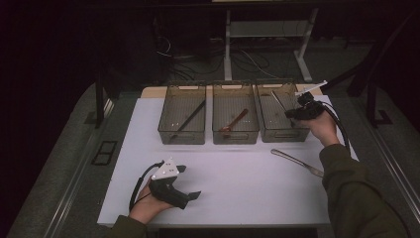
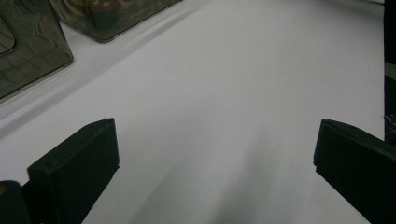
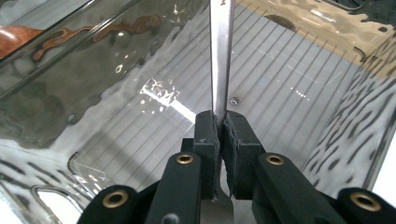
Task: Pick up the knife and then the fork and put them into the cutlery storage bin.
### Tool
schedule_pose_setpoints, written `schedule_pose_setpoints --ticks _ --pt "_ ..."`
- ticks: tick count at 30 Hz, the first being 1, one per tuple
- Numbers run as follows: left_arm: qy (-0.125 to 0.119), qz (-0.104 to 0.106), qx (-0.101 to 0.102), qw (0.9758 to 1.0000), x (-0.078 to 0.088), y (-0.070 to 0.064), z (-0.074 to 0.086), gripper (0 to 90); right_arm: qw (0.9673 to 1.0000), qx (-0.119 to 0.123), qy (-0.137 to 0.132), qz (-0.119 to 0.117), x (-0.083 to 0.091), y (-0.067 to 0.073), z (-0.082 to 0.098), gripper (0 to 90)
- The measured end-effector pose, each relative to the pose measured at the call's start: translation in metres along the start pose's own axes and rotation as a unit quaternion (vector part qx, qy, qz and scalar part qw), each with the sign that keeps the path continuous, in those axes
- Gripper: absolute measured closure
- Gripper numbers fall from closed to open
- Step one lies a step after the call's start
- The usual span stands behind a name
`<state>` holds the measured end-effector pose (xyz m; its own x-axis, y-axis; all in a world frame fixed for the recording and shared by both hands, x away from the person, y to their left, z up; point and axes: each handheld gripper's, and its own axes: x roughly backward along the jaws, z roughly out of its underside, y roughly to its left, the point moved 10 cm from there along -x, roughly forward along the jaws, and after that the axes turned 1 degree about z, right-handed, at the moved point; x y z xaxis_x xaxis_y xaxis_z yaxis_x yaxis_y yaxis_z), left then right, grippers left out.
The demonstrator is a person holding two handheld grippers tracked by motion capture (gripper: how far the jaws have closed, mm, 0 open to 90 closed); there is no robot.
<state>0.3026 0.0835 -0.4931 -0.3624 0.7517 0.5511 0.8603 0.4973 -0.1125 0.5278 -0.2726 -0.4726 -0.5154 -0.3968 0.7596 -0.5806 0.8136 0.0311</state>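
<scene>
While the right tongs (image 3: pixel 219 140) pinch a metal utensil (image 3: pixel 221 56) by its handle inside the right bin (image 1: pixel 283 134), sorting looks about two-thirds through: left bin (image 1: pixel 182 134) holds a dark utensil (image 1: pixel 190 118), middle bin (image 1: pixel 236 135) a wooden spoon (image 1: pixel 235 121). One metal piece (image 1: pixel 297 162) remains on the table (image 1: pixel 237 193). Left tongs (image 2: pixel 215 154) spread, empty, resting on the table.

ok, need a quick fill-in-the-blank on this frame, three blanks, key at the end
1. The right tongs are shut on a metal ____ over the right bin.
2. The left tongs stand ____ above the white table.
3. The wooden spoon lies in the ____ bin.
Missing: utensil; open; middle
</scene>
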Motion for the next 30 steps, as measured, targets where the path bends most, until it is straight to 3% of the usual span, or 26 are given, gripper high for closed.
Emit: schedule_pose_setpoints --ticks 6,15,23,30 --pt "0.0 -0.001 0.0 1.0 0.0 0.0 0.0 0.0 0.9996 0.0 -0.027 -0.004 0.009 0.003 -0.009 67.3" --pt "0.0 -0.001 0.001 1.0 0.001 0.001 0.0 0.0 0.9967 -0.023 -0.075 -0.024 0.036 0.01 -0.019 47.0" --pt "0.0 -0.002 0.001 1.0 0.001 0.001 0.0 0.0 0.9923 -0.02 -0.116 -0.039 0.066 0.021 -0.02 43.3" --pt "-0.003 -0.001 0.009 0.9999 0.001 0.002 -0.001 0.0 0.9904 -0.004 -0.13 -0.047 0.087 0.038 -0.011 41.9"
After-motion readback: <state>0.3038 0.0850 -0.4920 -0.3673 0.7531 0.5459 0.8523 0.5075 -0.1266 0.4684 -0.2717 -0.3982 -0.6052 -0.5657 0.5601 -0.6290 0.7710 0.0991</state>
